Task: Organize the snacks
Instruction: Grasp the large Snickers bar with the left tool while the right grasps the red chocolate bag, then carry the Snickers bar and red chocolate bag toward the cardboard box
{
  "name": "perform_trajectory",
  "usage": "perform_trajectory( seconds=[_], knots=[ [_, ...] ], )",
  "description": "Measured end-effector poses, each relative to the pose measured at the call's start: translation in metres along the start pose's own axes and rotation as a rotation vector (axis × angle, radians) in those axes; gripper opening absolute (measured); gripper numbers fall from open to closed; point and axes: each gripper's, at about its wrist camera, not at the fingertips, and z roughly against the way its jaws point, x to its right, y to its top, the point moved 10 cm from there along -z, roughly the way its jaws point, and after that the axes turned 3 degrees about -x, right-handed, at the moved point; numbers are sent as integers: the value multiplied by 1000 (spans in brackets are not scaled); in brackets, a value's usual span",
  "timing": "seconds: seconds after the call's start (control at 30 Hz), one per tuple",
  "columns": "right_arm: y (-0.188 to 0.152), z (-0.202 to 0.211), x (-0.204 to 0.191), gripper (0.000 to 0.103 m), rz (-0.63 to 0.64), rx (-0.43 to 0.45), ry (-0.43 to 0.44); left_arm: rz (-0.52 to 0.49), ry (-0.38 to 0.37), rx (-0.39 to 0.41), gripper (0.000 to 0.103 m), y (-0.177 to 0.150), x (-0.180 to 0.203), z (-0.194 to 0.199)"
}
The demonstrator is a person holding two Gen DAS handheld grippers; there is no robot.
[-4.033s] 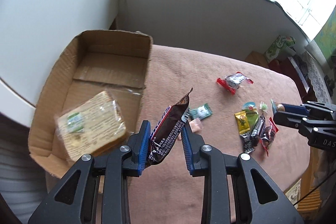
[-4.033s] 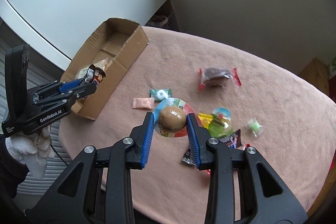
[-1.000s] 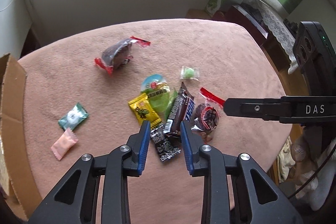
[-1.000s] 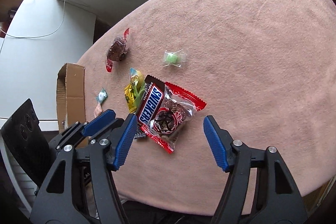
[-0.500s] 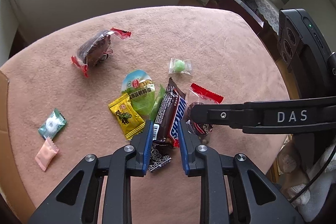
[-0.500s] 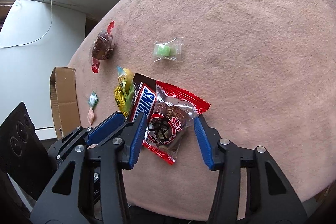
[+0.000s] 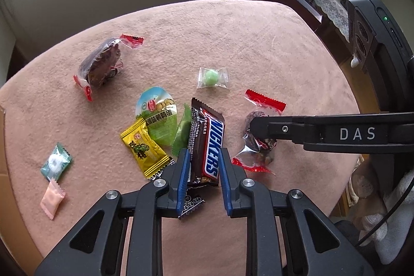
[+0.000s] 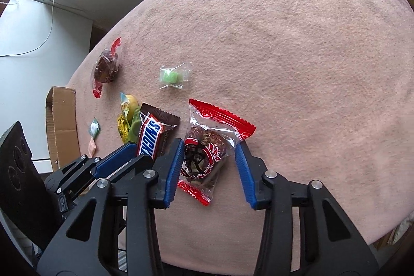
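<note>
While the pink cloth-covered table carries the scattered snacks, they read from left to right in the left wrist view as follows: a pale pink candy, a green-and-white mint packet, a dark cake in a clear red-ended wrapper, a yellow sachet, a round green egg pouch, the Snickers bar, a clear-wrapped green candy farther back, and a red-trimmed clear packet of dark fruit. The Snickers bar is brown with blue lettering on white, lying lengthwise and overlapping a green wrapper beside it. The left gripper has its blue pads against both long sides of the bar's near end, pinching it. The right gripper straddles the red-trimmed packet with its jaws spread; the left pad touches the wrapper, the right pad stands just off it. A cardboard box edge shows at the table's far left. Compared with half a second ago, the right gripper's jaws have narrowed around the packet, and the left gripper has stayed clamped on the bar.
</note>
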Motion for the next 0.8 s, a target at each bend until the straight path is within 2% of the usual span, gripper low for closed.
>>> perform_trajectory(
  seconds=[0.13, 0.23, 0.3, 0.4, 0.57, 0.63, 0.7, 0.8],
  knots=[
    [2, 8, 15, 43, -5, 13, -39, -12, 14, -12, 23, 3, 6, -8],
    [2, 10, 21, 44, -7, 3, -37, -21, 28, -11, 24, 8, 11, -12],
    [2, 11, 23, 50, -8, 3, -41, -37, 52, -8, 26, 11, 14, -14],
    [2, 10, 24, 51, -3, 1, -48, -51, 87, -30, 27, 9, 14, -22],
    [1, 9, 20, 51, 25, 2, -63, -9, 89, -16, 27, 16, 14, -26],
    [-1, 8, 15, 49, 34, -3, -57, 0, 87, -11, 27, 15, 13, -25],
    [-2, 8, 11, 42, 57, -3, -58, 0, 88, -10, 27, 15, 13, -25],
    [-3, 10, 8, 41, 77, 2, -62, 3, 84, -7, 27, 11, 11, -21]
  ],
)
